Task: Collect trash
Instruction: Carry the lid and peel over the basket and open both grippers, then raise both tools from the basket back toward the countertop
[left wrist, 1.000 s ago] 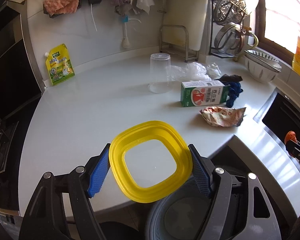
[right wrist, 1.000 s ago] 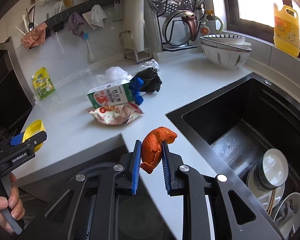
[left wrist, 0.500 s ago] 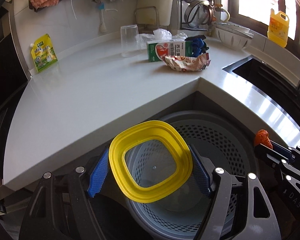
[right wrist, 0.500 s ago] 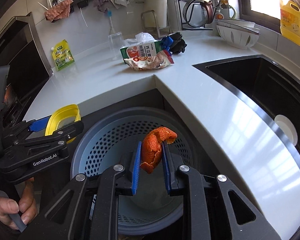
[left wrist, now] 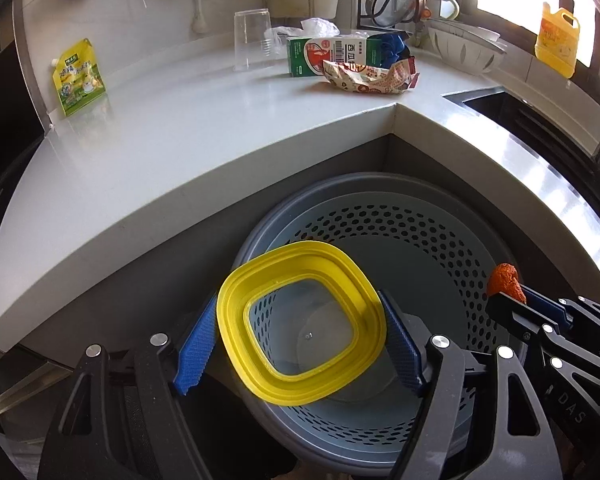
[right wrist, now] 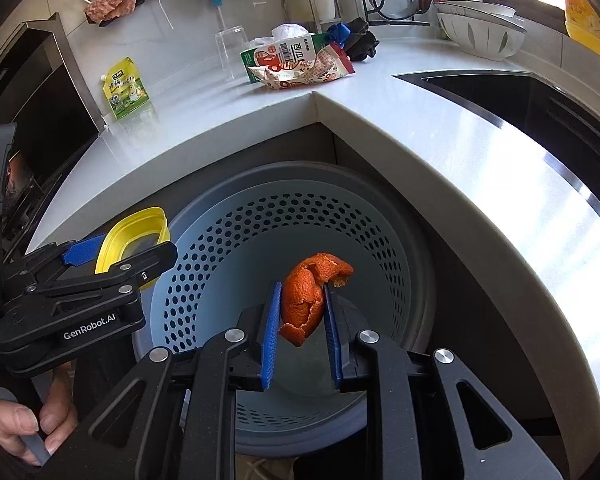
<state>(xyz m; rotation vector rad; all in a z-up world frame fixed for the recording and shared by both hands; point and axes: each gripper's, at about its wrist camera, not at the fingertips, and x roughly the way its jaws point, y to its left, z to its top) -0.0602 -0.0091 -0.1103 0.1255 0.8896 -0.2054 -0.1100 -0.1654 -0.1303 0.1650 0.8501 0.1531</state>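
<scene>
My left gripper [left wrist: 300, 336] is shut on a yellow-rimmed clear plastic lid [left wrist: 300, 326] and holds it over the left side of a round blue-grey perforated trash bin [left wrist: 420, 224] below the counter. My right gripper [right wrist: 302, 332] is shut on an orange peel [right wrist: 306, 300] and holds it over the middle of the bin [right wrist: 300, 208]. The peel [left wrist: 505, 280] and right gripper also show at the right of the left wrist view. The lid [right wrist: 134, 240] and left gripper show at the left of the right wrist view.
On the white counter [left wrist: 160, 128] lie a green carton [left wrist: 324, 56], a crumpled snack wrapper [left wrist: 368, 78], a clear cup [left wrist: 252, 40], a yellow-green pouch [left wrist: 78, 76], dark cloth and a plastic bag. A black sink [right wrist: 540, 108] is at right.
Both grippers have moved down and closer over the bin, with the lid and the peel still held. The lid has tilted a little.
</scene>
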